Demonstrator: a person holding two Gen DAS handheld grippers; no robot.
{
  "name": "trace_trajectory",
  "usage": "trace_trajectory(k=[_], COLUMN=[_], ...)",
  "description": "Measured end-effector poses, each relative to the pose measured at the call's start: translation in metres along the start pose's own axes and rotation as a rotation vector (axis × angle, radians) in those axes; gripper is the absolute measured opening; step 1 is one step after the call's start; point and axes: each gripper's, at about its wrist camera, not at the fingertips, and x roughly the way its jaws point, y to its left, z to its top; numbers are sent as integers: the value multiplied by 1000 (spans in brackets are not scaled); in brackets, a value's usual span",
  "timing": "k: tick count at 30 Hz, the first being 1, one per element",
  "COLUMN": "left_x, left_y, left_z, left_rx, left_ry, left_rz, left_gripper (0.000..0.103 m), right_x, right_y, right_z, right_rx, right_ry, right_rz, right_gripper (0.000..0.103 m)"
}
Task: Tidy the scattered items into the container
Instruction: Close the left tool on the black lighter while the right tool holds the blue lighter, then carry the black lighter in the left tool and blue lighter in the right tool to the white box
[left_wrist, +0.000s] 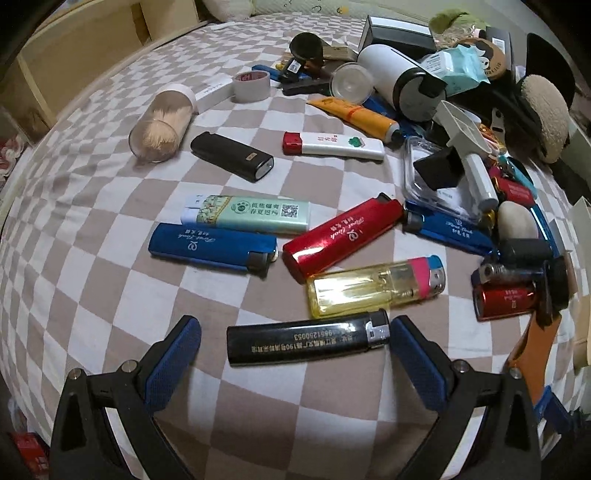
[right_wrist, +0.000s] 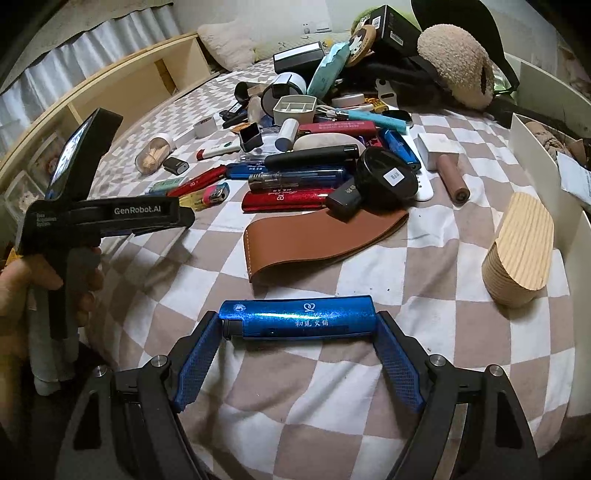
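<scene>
Left tongs (right_wrist: 181, 218) body – "GenRobot.AI"; black lighter (left_wrist: 308, 341) – "9661250053".

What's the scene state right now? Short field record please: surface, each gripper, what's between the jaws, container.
surface: checkered bedsheet, cluttered with lighters and small items
left gripper: open, jaws either side of a black lighter, left pad clear of it
right gripper: shut on a blue lighter, held end to end
nearest loose items: yellow lighter, red lighter
container: white bin at right edge, contents unclear
</scene>
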Motion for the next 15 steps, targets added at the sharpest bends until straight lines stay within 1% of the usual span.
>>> trace_trajectory(k=[1,4,5,6,11,15], left_x=[-1,-7,-9,-10,-13,-21], left_y=[0,2,3,4,5,1], left_z=[-1,-4,-6,-7,-12,-19], left_rx=[-1,-4,-9,-13,-26,-21], left_ry=[-3,-14,-19,-24,-34,-48], left_rz=[-3,-14,-18,-22,-40,-77], left_gripper=[99,90,84,81,81,81], right_x=[0,0,-1,-1,-1,-3], right_y=[0,-1,-1,0,2,1], right_z=[0,0,0,0,-1,-1], right_rx=[1,5,6,5,-8,-5], right_ry=[0,-1,-2,-2,-6,-10], right_rz=[1,2,1,-1,-14,-11], right_gripper=[83,83,83,83,83,83])
